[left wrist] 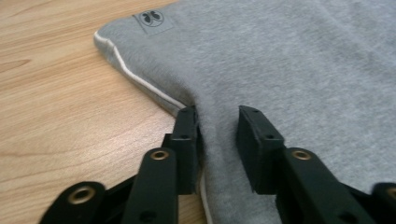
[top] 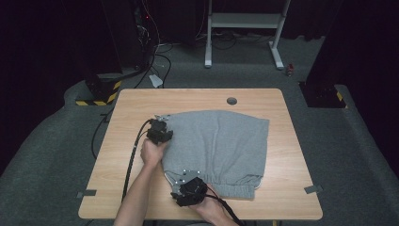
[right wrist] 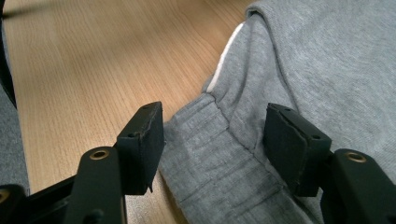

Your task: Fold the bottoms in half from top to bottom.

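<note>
nearest us, at the table's front edge, our right gripper (top: 181,186) stands with its 2 jaws wide apart, the ribbed waistband (right wrist: 219,163) of the grey shorts (top: 221,141) lying slack between them; neither pad presses on cloth, so nothing is held there yet. farther up, our left gripper (left wrist: 217,135) has its jaws drawn narrow over the shorts' left side edge, right where the white piping (left wrist: 140,84) runs. a ridge of fabric rises between the pads and looks pinched, though a sliver of gap shows beside the right pad, so we call it a light hold rather than a firm one.

outward from the fingers, the shorts lie spread flat across the middle of the wooden table (top: 141,101), waistband toward us, legs away, a small logo patch (left wrist: 153,19) near the far left corner.

we judge the cloth soft, light and limp: it will fold and sag wherever it is not supported, and a thin pinch may slip. the thick elastic waistband and the piped seam are the surest places to take hold, 1 gripper on each.
</note>
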Motion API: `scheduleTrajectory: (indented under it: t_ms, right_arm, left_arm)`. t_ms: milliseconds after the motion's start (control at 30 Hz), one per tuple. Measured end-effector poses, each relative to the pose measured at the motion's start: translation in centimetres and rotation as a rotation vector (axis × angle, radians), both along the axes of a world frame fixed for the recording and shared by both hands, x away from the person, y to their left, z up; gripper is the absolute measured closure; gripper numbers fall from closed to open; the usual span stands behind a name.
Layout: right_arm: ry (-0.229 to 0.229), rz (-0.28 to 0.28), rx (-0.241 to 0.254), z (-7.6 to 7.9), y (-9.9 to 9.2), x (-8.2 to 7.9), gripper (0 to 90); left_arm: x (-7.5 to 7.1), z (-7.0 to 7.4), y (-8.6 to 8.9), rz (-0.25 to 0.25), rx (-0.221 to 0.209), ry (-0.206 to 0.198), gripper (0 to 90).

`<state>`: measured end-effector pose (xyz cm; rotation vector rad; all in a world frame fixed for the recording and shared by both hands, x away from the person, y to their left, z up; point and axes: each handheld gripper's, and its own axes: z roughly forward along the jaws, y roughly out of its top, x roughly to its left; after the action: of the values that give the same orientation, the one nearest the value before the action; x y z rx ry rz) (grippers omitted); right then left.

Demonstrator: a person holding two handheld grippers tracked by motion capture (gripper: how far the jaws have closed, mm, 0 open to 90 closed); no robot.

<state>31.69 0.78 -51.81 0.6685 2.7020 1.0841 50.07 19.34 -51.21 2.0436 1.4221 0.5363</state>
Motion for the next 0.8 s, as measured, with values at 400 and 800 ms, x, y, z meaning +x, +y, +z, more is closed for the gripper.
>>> scheduleTrajectory:
  t_ms: [400,800]
  right_arm:
    - [-0.037,0.017,-0.034,-0.2,0.4,-0.6,33.3]
    - [-0.058,-0.025,-0.052,0.3,-1.3,-0.5,75.3]
  left_arm:
    - [0.4,0.0,0.2,-0.016,-0.045,0.017,82.3]
    - [1.3,0.4,0.8,-0.062,-0.18,0.096,84.6]
